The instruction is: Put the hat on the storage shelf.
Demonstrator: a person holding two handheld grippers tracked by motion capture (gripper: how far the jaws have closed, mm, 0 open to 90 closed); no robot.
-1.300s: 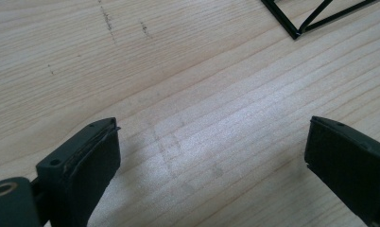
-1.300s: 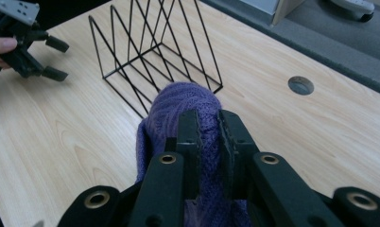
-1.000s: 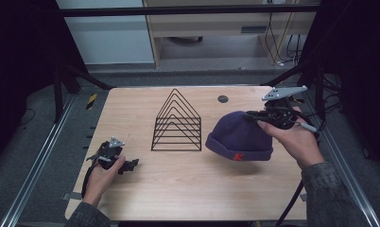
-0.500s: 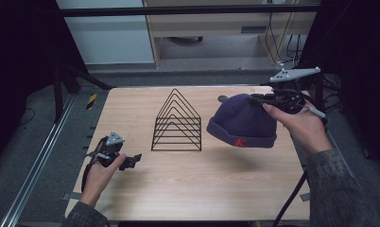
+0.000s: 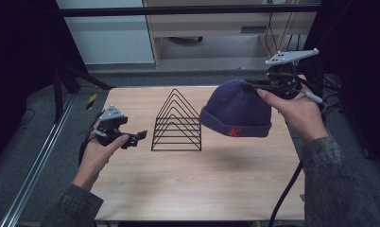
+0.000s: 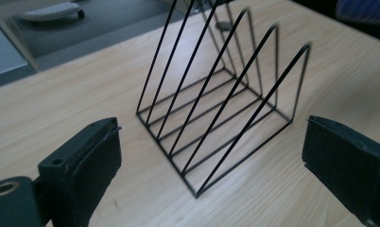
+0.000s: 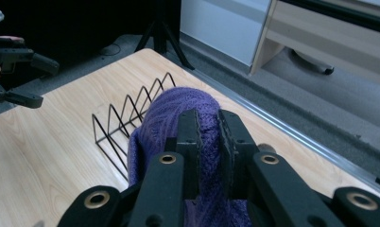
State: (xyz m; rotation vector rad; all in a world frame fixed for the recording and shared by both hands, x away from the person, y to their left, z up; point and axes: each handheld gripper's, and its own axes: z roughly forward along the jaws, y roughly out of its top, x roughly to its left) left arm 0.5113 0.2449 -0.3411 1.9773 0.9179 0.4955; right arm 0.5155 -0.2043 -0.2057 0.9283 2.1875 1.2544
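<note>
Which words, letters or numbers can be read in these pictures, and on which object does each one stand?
"K": one orange letter on the folded brim of the purple beanie, seen in the high view.
No other readable text: the wire rack, the table and both grippers carry no lettering that can be made out.

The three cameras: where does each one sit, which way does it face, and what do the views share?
High view: above the person's side, looking forward and down on the table; both forearms, left gripper, right gripper.
Left gripper view: along its open jaws toward the wire rack.
Right gripper view: along its jaws, shut on the purple beanie; the other gripper shows at upper left.
All views share the rack; the high and right gripper views share the beanie.
</note>
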